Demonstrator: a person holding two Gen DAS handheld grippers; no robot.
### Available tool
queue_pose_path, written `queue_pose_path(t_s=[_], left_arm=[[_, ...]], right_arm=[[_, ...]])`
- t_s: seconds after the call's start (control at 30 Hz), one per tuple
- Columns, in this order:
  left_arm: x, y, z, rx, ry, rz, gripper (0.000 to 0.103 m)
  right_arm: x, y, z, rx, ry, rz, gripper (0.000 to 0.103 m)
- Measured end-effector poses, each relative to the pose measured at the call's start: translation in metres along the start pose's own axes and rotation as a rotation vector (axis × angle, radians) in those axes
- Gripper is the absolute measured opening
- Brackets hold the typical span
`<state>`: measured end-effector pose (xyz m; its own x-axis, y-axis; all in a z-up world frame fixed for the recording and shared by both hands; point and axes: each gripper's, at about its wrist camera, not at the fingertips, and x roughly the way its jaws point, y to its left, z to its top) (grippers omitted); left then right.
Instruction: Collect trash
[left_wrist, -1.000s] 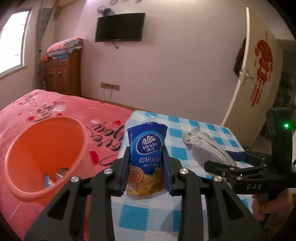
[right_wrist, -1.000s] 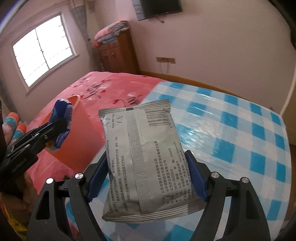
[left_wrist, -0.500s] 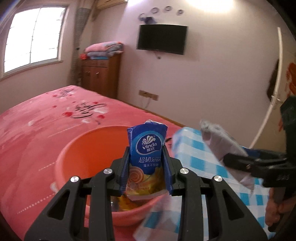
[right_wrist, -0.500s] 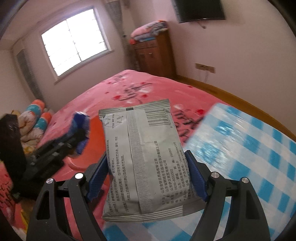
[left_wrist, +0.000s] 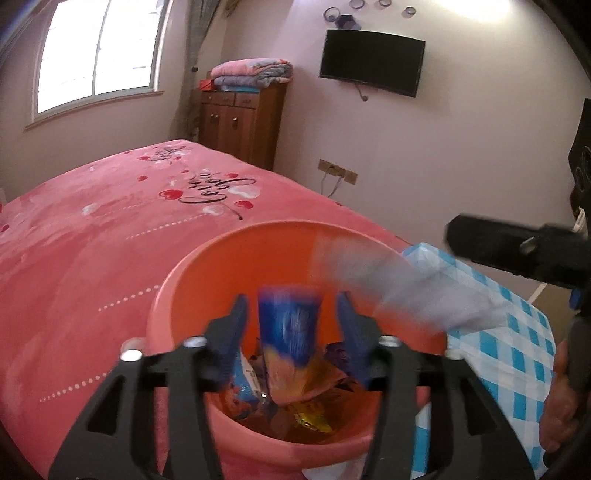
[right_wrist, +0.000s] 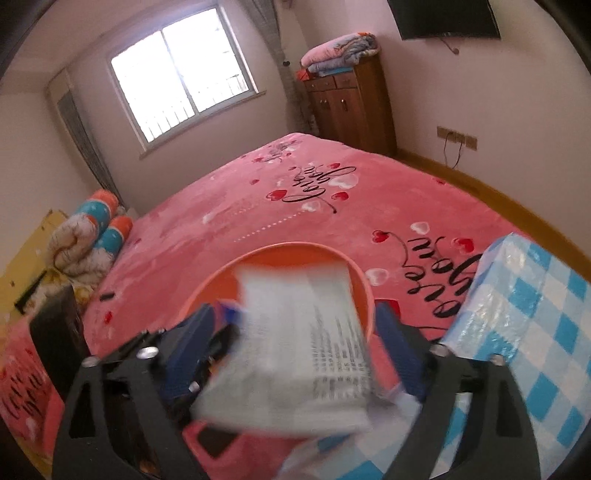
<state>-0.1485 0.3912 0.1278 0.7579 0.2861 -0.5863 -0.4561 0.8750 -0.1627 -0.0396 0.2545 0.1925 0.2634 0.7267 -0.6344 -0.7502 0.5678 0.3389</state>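
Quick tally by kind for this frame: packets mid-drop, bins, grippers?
Packets mid-drop: 2, the blue tissue pack and the grey snack bag, both blurred, each between open jaws
Bins: 1, the orange bucket, with more wrappers inside, too jumbled to count
Grippers: 2, left gripper, right gripper
Total: 5

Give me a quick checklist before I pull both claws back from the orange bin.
1. Left claw open, blue tissue pack free of its pads: ok; jaws have just opened, gaps both sides.
2. Right claw open, grey snack packet released: ok; it blurs, dropping.
3. Both claws above the orange bin: ok.
4. Tissue pack landing inside: ok, over the trash already in it.
5. Grey packet landing inside: cannot tell; blurred across the rim.
6. Checked tablecloth free of other trash: cannot tell.
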Motion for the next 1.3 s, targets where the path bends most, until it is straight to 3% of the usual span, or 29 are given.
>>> queue_pose_path(t_s=[0.03,0.33,0.63,1.3], left_arm=[[0.0,0.0,0.0,0.0,-0.003,0.01,0.072],[-0.003,-0.009,0.0,0.048,-0.031,0.061,0.093],[-0.019,-0.047,-0.001,0.133,-0.053,0.067,0.095],[-0.037,-0.146,-0.024,0.283,-0.046,-0.08,0.096]], right_arm=[[-0.001,-0.003,0.0,0.015,-0.007,0.008,0.091],[-0.034,-0.044,-0.021,0.105,-0.08,-0.075,0.091],[-0.073,-0.076,-0.06,0.147,-0.119,-0.196,0.091],[-0.158,-0.135,-0.136,0.273,-0.172,-0.429,0.092]])
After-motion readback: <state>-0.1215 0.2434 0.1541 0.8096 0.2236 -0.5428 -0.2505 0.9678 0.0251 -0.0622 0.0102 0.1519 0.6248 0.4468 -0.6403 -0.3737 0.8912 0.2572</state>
